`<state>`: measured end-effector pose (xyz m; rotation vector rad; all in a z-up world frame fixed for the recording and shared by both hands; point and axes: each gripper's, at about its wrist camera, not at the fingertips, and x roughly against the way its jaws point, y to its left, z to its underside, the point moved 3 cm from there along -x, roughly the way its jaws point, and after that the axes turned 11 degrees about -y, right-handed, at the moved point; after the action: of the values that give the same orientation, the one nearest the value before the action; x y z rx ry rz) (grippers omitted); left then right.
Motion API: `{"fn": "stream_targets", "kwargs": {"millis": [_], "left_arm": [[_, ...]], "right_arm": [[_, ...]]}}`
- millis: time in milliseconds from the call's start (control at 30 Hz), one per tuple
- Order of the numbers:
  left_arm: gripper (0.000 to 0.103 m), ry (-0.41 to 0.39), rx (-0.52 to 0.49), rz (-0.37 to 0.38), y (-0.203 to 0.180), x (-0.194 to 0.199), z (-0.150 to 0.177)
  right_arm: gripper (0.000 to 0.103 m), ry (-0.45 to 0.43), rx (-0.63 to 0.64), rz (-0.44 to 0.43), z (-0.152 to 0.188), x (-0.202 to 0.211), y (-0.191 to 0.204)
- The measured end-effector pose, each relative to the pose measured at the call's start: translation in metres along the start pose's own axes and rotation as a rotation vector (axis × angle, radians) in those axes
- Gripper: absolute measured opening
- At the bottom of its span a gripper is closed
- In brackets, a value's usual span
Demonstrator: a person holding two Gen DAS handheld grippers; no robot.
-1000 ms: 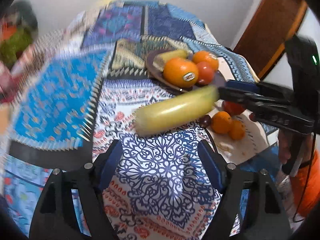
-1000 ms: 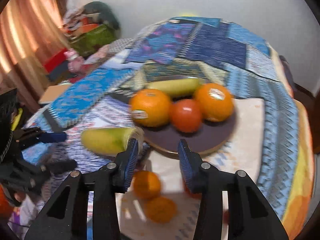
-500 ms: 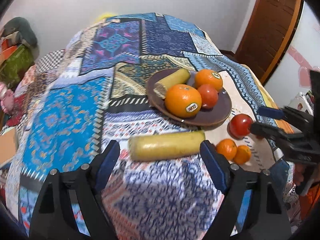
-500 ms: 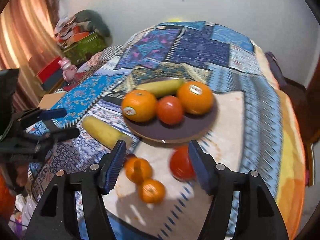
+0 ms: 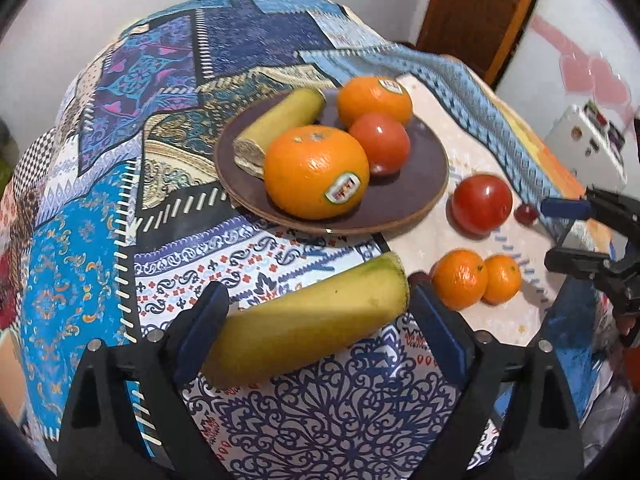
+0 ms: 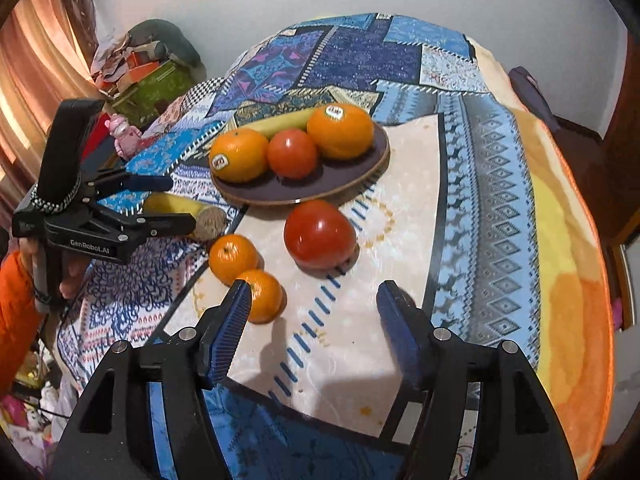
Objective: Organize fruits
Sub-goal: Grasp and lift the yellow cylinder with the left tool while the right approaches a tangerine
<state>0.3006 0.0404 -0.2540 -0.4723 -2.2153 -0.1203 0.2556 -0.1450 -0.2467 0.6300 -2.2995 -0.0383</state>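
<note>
A brown plate holds a banana piece, two large oranges and a tomato. On the patterned cloth lies a second banana half, lengthwise between the jaws of my left gripper. Those jaws are opening and the pads stand off the peel. A loose tomato rests ahead of my right gripper, which is open and empty. Two small mandarins sit by its left finger.
A small dark red fruit lies right of the loose tomato. The round table's edge drops off near both grippers. A wooden door stands at the back right, and clutter with a pink toy lies off the table's left side.
The left gripper has come closer to the banana half, which now lies between its widened jaws. The right jaws have widened and the loose tomato has settled on the cloth ahead of them.
</note>
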Motion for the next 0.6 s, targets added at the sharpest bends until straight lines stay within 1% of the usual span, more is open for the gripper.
{"fn": "stream_targets", "kwargs": {"millis": [100, 133, 200, 267, 333, 400, 467, 600], "left_arm": [[0.093, 0.038, -0.076, -0.035, -0.009, -0.010, 0.004], [0.092, 0.046, -0.084, -0.047, -0.010, -0.013, 0.005], [0.088, 0.050, -0.044, -0.040, -0.007, -0.016, 0.006], [0.075, 0.047, -0.004, -0.033, -0.003, -0.014, 0.005], [0.070, 0.044, 0.034, -0.035, 0.000, -0.010, 0.008], [0.065, 0.041, 0.059, -0.043, 0.001, -0.004, 0.012], [0.054, 0.039, 0.082, -0.064, 0.002, 0.005, 0.018], [0.044, 0.039, 0.163, -0.091, 0.005, 0.022, 0.028]], "right_arm": [[0.062, 0.004, -0.031, -0.019, 0.003, -0.003, 0.000], [0.062, 0.003, -0.039, -0.027, 0.004, -0.003, 0.000], [0.062, 0.000, -0.039, -0.029, 0.005, -0.002, 0.002], [0.062, -0.001, -0.035, -0.032, 0.007, -0.002, 0.005], [0.062, -0.004, -0.028, -0.036, 0.007, -0.001, 0.007], [0.062, -0.009, -0.020, -0.037, 0.007, -0.001, 0.010], [0.062, -0.012, -0.015, -0.042, 0.007, -0.002, 0.013], [0.062, -0.005, -0.007, -0.051, 0.010, -0.006, 0.019]]}}
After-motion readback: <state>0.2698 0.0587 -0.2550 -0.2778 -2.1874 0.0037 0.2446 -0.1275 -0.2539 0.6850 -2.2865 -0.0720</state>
